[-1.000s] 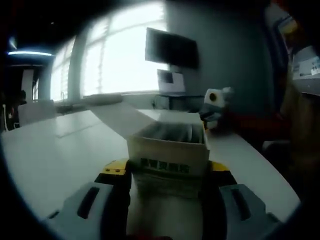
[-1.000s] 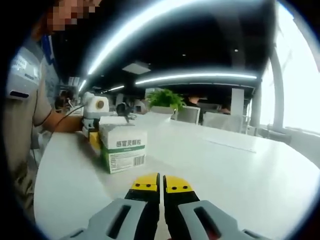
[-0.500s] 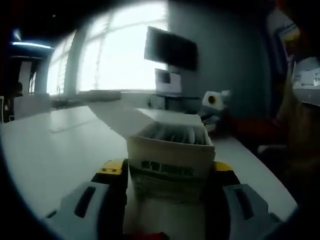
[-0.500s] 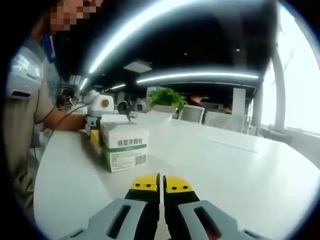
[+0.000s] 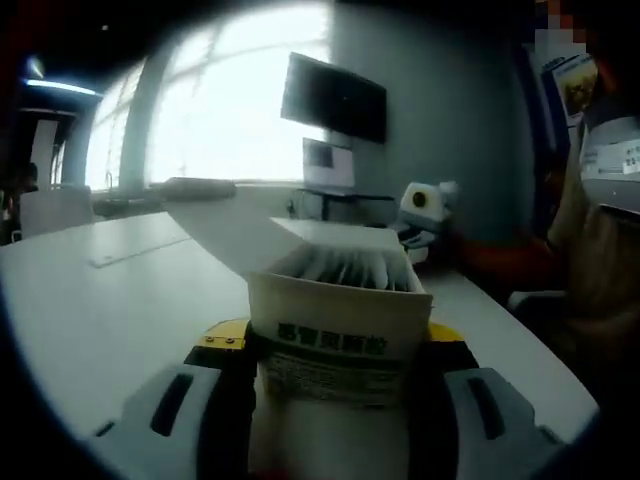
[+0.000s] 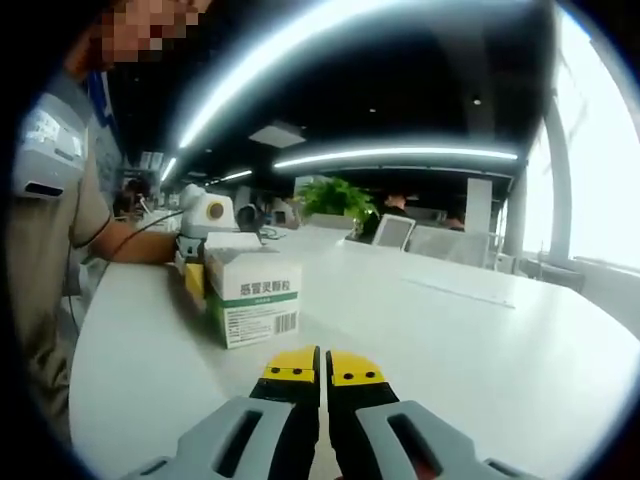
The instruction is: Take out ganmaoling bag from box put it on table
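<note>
While the box (image 5: 338, 325) sits clamped between my left gripper (image 5: 335, 365)'s two jaws, its top flap stands open and tilts away to the far left, and I can see the upper edges of the ganmaoling bags (image 5: 345, 270) packed upright inside it; none of them is out on the bench (image 5: 90, 300). The box is white with a green band and dark lettering on the face nearest me, and the yellow tips of the jaws press against both of its sides. In the right gripper view the same box (image 6: 252, 300) stands on the white bench (image 6: 480, 340), left of centre and well beyond my right gripper (image 6: 322, 372), with the left gripper (image 6: 195, 265) touching its far side. My right gripper carries nothing: its jaws are clenched together, yellow tips meeting, low over the bare bench. In the left gripper view the right gripper (image 5: 425, 215) shows far off to the right, past the box. Beyond the bench on that side I see a dark screen (image 5: 333, 98) on the grey wall and bright windows (image 5: 215, 100) to its left. In the right gripper view a person's sleeve (image 6: 50, 170) and arm occupy the left edge, a green plant (image 6: 335, 195) and chairs (image 6: 395, 230) stand at the far end, and long ceiling lights (image 6: 395, 155) run overhead
</note>
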A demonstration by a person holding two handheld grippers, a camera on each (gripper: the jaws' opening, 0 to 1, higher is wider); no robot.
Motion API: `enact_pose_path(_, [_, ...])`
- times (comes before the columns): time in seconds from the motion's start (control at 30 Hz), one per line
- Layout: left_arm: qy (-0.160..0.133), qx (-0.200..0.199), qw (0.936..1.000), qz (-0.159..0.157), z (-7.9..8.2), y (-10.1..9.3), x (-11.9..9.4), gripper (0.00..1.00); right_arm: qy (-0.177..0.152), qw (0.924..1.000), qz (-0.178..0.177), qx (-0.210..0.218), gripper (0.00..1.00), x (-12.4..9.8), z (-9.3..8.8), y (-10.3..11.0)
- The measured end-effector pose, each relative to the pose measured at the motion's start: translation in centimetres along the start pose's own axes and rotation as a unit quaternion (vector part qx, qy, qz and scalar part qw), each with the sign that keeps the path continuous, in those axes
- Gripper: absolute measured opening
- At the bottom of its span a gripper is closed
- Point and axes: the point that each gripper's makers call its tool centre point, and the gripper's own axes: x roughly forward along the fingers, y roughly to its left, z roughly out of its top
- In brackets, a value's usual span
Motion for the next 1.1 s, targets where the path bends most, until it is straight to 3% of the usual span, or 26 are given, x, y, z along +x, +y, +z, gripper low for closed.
enact_pose_path(0.1, [0.001,0.004,1.0,0.001,-0.1,0.0,-0.1,0.51,0.001,0.9997,-0.025,-0.004,0.0,-0.1,0.7,-0.4])
enact_pose_path(0.13, [0.001,0.005,1.0,0.0,-0.1,0.0,-0.1,0.51,-0.016,0.9993,-0.033,0.006,0.0,-0.1,1.5,-0.5])
enact_pose_path(0.23, [0.002,0.006,1.0,0.0,-0.1,0.0,-0.2,0.51,-0.016,0.9994,-0.028,0.013,0.0,-0.1,2.1,-0.2])
enact_pose_path(0.27, [0.002,0.006,1.0,0.0,-0.1,0.0,-0.2,0.51,0.018,0.999,-0.04,-0.006,0.0,-0.2,1.7,-0.5])
enact_pose_path(0.33, [0.002,0.006,1.0,0.001,-0.1,0.1,-0.2,0.51,0.037,0.9983,-0.04,-0.022,0.0,0.0,2.4,-0.2])
enact_pose_path(0.47, [0.002,0.006,1.0,0.001,-0.1,0.1,-0.2,0.51,0.041,0.9971,-0.015,-0.063,0.0,0.6,5.8,1.7])
enact_pose_path(0.63, [0.001,0.006,1.0,0.002,-0.1,0.1,-0.2,0.51,0.085,0.9914,0.021,-0.097,0.0,2.1,7.8,3.8])
enact_pose_path(0.73, [0.001,0.006,1.0,0.002,-0.1,0.1,-0.2,0.51,0.112,0.9839,0.041,-0.132,0.0,3.3,8.4,4.9])
enact_pose_path(0.8, [0.001,0.006,1.0,0.003,-0.1,0.1,-0.2,0.51,0.145,0.9763,0.032,-0.158,0.0,4.1,8.3,4.9])
enact_pose_path(0.93, [0.001,0.006,1.0,0.004,-0.2,0.1,-0.3,0.51,0.16,0.9691,0.06,-0.178,0.0,5.7,8.8,6.3])
enact_pose_path(1.1, [0.001,0.007,1.0,0.004,-0.2,0.2,-0.3,0.51,0.204,0.9466,0.103,-0.227,0.0,7.0,8.2,7.3])
